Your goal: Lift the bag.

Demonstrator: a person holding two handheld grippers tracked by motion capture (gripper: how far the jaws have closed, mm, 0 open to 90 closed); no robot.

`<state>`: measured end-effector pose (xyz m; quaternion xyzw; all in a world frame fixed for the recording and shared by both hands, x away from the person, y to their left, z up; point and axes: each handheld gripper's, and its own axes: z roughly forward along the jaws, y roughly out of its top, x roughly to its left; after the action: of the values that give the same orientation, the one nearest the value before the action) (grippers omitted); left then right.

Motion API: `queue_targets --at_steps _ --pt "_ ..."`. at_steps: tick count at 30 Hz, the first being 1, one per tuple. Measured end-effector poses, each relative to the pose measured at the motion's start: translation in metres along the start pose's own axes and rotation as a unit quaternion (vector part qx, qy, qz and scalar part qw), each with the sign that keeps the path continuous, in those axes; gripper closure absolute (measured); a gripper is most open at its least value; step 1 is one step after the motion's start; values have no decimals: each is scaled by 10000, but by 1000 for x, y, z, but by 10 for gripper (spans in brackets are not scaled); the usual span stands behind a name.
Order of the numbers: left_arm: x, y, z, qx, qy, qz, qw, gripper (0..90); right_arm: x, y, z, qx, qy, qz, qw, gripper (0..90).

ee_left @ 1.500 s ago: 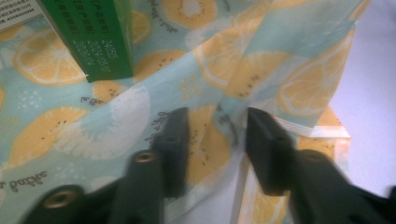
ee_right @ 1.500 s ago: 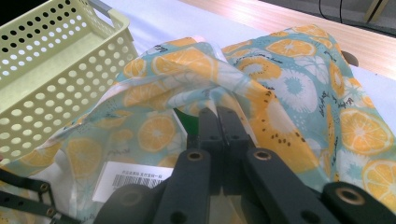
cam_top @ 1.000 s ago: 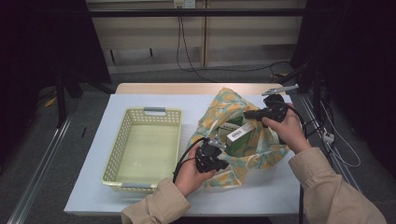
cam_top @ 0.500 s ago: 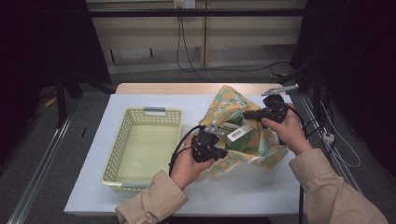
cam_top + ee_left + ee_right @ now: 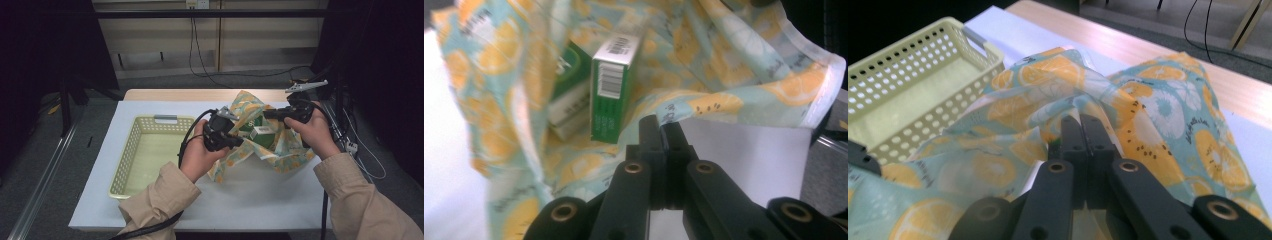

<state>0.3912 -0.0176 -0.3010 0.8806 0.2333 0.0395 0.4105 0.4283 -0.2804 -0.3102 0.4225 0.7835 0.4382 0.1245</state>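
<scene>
A cloth printed with lemon slices lies at the table's right half, pulled up around two green boxes. My left gripper is shut on the cloth's near edge and holds it raised. In the left gripper view its jaws pinch the cloth, with a green barcoded box standing just beyond and a second green box behind it. My right gripper is shut on the cloth's far side. In the right gripper view its jaws bunch a fold of cloth.
A pale yellow perforated basket with nothing in it stands left of the cloth, also shown as the basket in the right gripper view. The white table top ends near the person's sleeves. Cables trail on the floor behind the table.
The left hand has lifted the cloth's near edge up and away from the table's front. The right hand has risen slightly with its fold. Both grips stay closed.
</scene>
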Motion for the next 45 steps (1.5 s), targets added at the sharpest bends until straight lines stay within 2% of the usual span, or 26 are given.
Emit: queue_targets --at_steps 11,13,19,22,28,30,39,45 --pt "32 55 -27 -409 230 -141 9988 900 -5 35 -17 -246 -120 -35 9996 900" --pt "37 65 -30 -503 209 -201 9983 900 -7 41 -19 -279 -136 -41 9995 900" --pt "50 98 -43 -778 261 -162 9965 900 -15 59 -31 -440 -269 -3 9987 900" --pt "55 107 -51 -941 190 -185 9952 900 -18 67 -40 -667 -282 39 9974 900" --pt "59 101 -48 -843 187 -178 9961 900 -19 66 -36 -652 -249 64 9975 900" --pt "60 97 -49 -799 192 -198 9964 900 -17 65 -33 -654 -162 103 9977 900" --pt "56 73 -58 -630 130 -233 9977 900 8 53 -18 -456 132 -56 9989 900" --pt "48 53 -64 -547 -45 -193 9983 879 23 44 -11 -318 419 -94 9986 899"
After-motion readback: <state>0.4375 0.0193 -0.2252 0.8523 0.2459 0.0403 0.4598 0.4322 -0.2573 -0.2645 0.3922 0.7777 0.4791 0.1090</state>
